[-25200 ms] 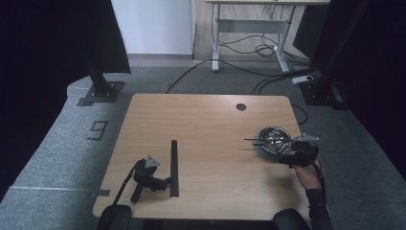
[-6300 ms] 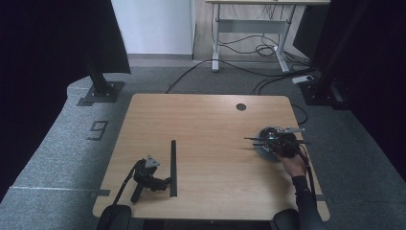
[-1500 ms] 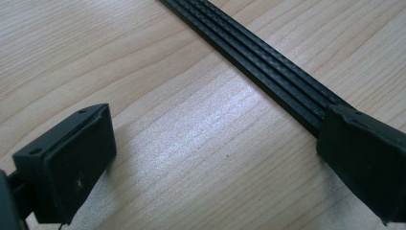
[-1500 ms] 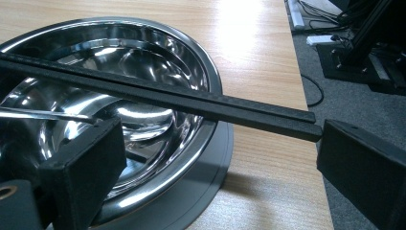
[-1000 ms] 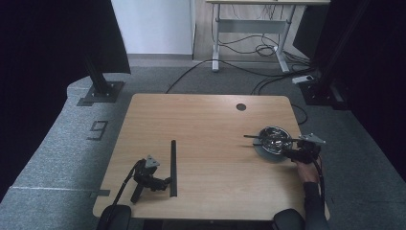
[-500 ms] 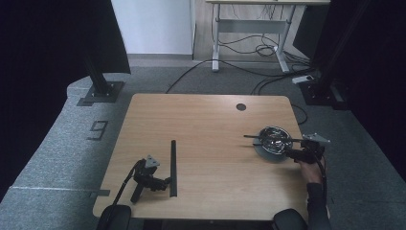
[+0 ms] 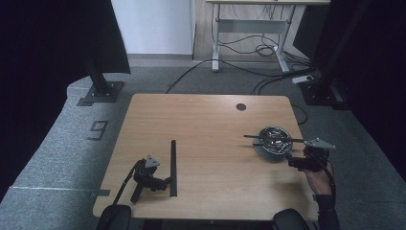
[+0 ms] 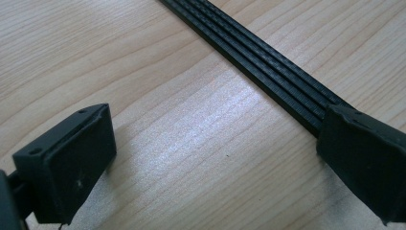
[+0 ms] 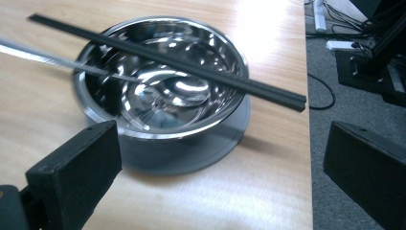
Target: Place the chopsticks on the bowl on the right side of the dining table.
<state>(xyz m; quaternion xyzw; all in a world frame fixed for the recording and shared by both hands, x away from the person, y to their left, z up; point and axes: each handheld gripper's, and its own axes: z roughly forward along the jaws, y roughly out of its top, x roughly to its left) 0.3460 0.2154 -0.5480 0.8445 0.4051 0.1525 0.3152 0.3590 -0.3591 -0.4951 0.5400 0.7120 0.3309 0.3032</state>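
A shiny steel bowl [image 7: 274,139] stands on a dark round plate [image 9: 230,139] at the table's right side. A pair of black chopsticks [image 9: 191,62] lies across its rim, and a metal utensil's handle [image 9: 48,55] sticks out to the left. My right gripper [image 7: 292,161], held in a hand, hovers open just in front of the bowl, with the bowl [image 9: 163,86] ahead of its jaws. My left gripper [image 7: 164,182] lies open on the table at the near left with no hand on it. One of its jaws touches a long black ribbed strip [image 8: 258,57].
The black strip [image 7: 173,167] lies lengthwise near the table's front left. A round cable hole [image 7: 241,107] is at the far side. The table's right edge [image 9: 306,143] runs close beside the bowl, with cables and stands on the floor beyond.
My right gripper has drawn back a little from the bowl toward the near right edge. The left gripper and the strip have not moved.
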